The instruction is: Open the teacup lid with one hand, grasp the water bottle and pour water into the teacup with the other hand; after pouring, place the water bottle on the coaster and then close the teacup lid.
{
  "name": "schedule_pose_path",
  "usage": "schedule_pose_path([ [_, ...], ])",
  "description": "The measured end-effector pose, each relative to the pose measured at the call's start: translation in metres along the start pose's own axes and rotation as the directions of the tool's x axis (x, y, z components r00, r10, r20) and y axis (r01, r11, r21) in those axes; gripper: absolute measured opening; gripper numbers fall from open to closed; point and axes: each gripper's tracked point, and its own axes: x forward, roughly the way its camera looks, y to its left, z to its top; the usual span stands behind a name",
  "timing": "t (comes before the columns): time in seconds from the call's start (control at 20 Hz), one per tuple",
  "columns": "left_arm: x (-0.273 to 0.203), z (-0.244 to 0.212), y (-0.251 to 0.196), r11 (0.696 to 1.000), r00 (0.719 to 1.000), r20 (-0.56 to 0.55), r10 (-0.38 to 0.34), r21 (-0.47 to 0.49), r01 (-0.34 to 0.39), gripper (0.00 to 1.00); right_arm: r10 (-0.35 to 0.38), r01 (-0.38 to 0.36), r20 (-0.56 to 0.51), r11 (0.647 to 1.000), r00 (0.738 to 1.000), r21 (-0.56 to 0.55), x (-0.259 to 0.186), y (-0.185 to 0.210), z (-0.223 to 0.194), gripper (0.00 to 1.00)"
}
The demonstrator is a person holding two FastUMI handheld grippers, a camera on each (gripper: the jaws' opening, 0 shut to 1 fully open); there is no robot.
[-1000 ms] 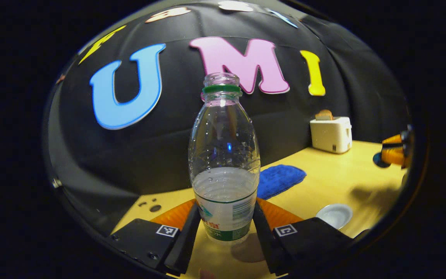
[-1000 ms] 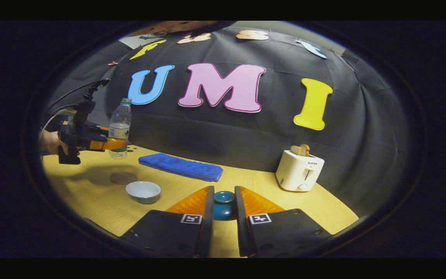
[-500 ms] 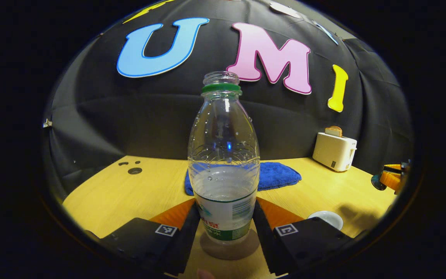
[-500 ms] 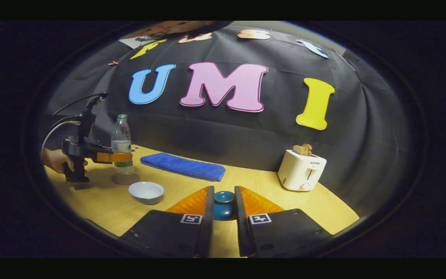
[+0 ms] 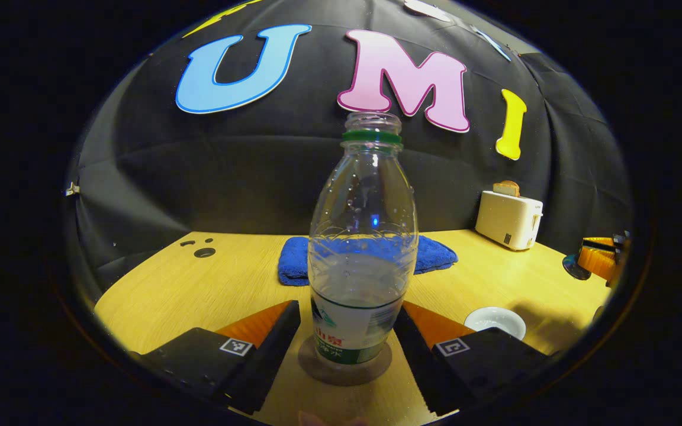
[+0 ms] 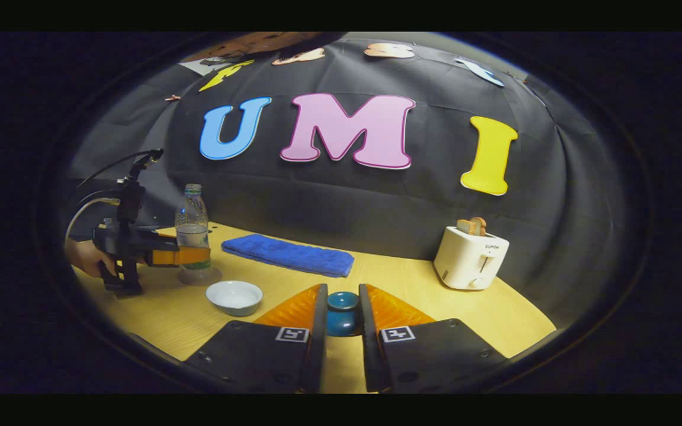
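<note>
Both risks sit with you: your left gripper (image 5: 346,349) has its fingers apart around the bottle (image 5: 360,260) standing on the coaster (image 5: 344,370), so backing out crooked could topple it, while your right gripper (image 6: 341,322), clamped on the lid (image 6: 341,313), could miss the teacup (image 6: 234,297).

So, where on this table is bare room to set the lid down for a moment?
The widest bare wood lies between the white teacup and the toaster, in front of the blue towel. The stretch left of the bottle, toward the small holes, is also free. It is crowded where the coaster, bottle and teacup stand close together.
</note>
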Motion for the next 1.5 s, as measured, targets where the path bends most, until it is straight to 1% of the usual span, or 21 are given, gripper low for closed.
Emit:
schedule_pose_path([
  [0.05, -0.002, -0.003, -0.001, 1.0, 1.0, -0.006, 0.001, -0.003, -0.001, 0.96, 0.01, -0.01, 0.001, 1.0, 1.0, 0.007, 0.002, 0.006, 0.001, 0.34],
  [0.4, -0.032, -0.023, 0.001, 0.999, 0.998, -0.053, 0.017, 0.029, -0.016, 0.96, 0.114, -0.115, 0.016, 0.992, 0.993, 0.06, 0.023, 0.067, 0.006, 0.34],
  [0.5, -0.044, -0.027, 0.004, 0.999, 0.998, -0.064, 0.022, 0.028, -0.021, 0.96, 0.149, -0.149, 0.006, 0.986, 0.989, 0.078, 0.03, 0.085, 0.001, 0.24],
  [0.55, -0.05, -0.03, 0.005, 0.999, 0.997, -0.069, 0.024, 0.026, -0.022, 0.96, 0.164, -0.164, 0.002, 0.982, 0.986, 0.091, 0.034, 0.093, -0.002, 0.29],
  [0.6, -0.055, -0.031, 0.006, 1.0, 0.997, -0.074, 0.026, 0.017, -0.025, 0.96, 0.177, -0.176, 0.0, 0.979, 0.984, 0.105, 0.038, 0.101, -0.003, 0.25],
  [0.65, -0.06, -0.033, 0.007, 1.0, 0.997, -0.077, 0.027, 0.011, -0.026, 0.96, 0.184, -0.183, -0.002, 0.977, 0.983, 0.112, 0.041, 0.106, -0.004, 0.29],
  [0.7, -0.064, -0.033, 0.009, 0.999, 0.996, -0.076, 0.035, 0.013, -0.034, 0.96, 0.19, -0.188, -0.005, 0.975, 0.982, 0.117, 0.044, 0.111, -0.006, 0.24],
  [0.75, -0.068, -0.034, 0.011, 0.999, 0.996, -0.074, 0.041, 0.021, -0.04, 0.96, 0.197, -0.194, -0.011, 0.974, 0.98, 0.12, 0.048, 0.116, -0.008, 0.34],
  [0.85, -0.073, -0.034, 0.014, 0.998, 0.997, -0.064, 0.043, 0.052, -0.04, 0.96, 0.21, -0.206, -0.022, 0.971, 0.977, 0.12, 0.053, 0.124, -0.011, 0.34],
  [0.9, -0.075, -0.032, 0.015, 0.997, 0.998, -0.056, 0.038, 0.064, -0.034, 0.96, 0.217, -0.212, -0.026, 0.97, 0.976, 0.119, 0.055, 0.128, -0.014, 0.29],
  [0.95, -0.076, -0.031, 0.016, 0.997, 0.998, -0.051, 0.033, 0.073, -0.03, 0.96, 0.22, -0.215, -0.031, 0.969, 0.975, 0.118, 0.058, 0.131, -0.015, 0.34],
  [1.2, -0.078, -0.023, 0.028, 0.994, 0.999, -0.035, 0.028, 0.109, -0.024, 0.95, 0.22, -0.211, -0.069, 0.97, 0.973, 0.119, 0.065, 0.135, -0.031, 0.34],
  [1.5, -0.078, -0.021, 0.03, 0.995, 0.999, -0.032, 0.021, 0.102, -0.018, 0.95, 0.225, -0.213, -0.096, 0.97, 0.97, 0.12, 0.068, 0.139, -0.038, 0.34],
])
